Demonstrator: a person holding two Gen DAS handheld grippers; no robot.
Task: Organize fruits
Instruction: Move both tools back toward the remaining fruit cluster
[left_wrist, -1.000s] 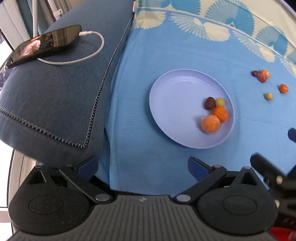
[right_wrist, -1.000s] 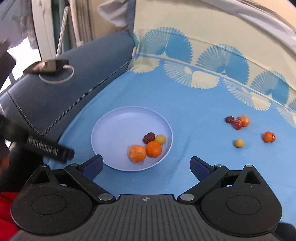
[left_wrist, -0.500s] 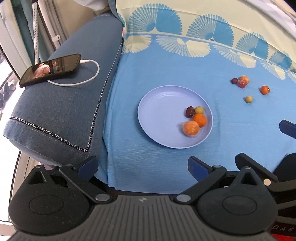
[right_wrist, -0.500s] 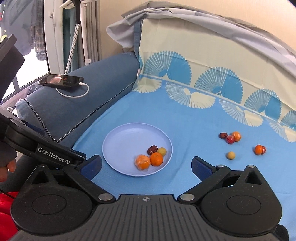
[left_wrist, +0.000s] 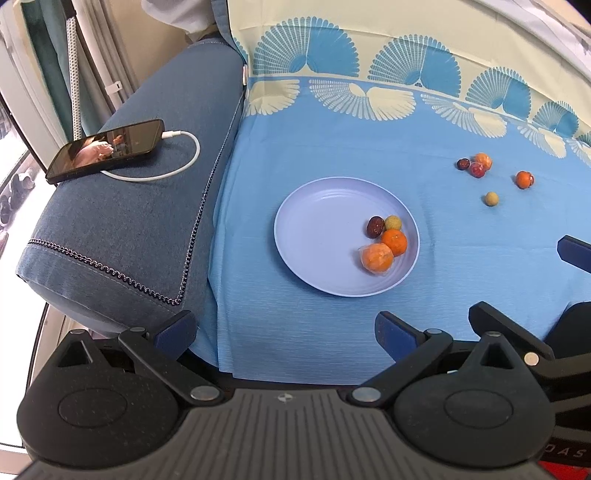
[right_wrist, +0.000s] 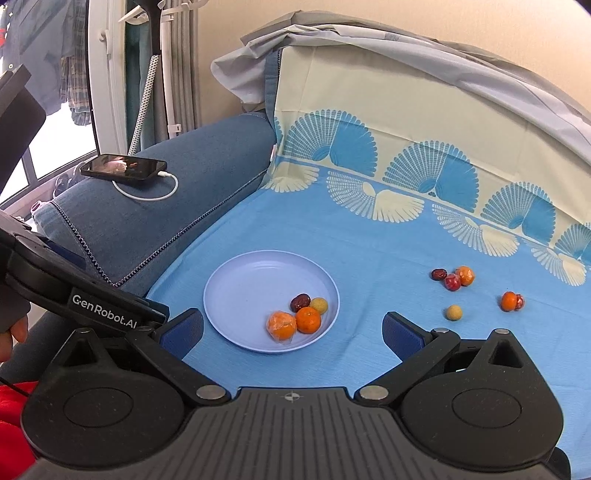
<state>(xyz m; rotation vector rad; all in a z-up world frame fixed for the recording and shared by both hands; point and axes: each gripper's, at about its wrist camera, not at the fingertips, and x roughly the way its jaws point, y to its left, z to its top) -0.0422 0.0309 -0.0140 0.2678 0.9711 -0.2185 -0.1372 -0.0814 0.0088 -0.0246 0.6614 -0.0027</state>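
Observation:
A pale lilac plate lies on the blue cloth. In it sit a wrapped orange, a bare orange, a dark red date and a small yellow fruit. Loose fruits lie to the right: a cluster of date, red fruit and orange, a small yellow fruit and an orange with a red fruit. My left gripper and right gripper are both open and empty, held back from the plate.
A blue sofa arm on the left carries a phone on a white cable. The cloth's patterned edge rises up the sofa back. The right gripper's finger shows at the left view's right edge.
Both grippers have pulled back and lifted, so the plate and fruits look smaller and farther. The fruits have not moved. Both jaws stay open.

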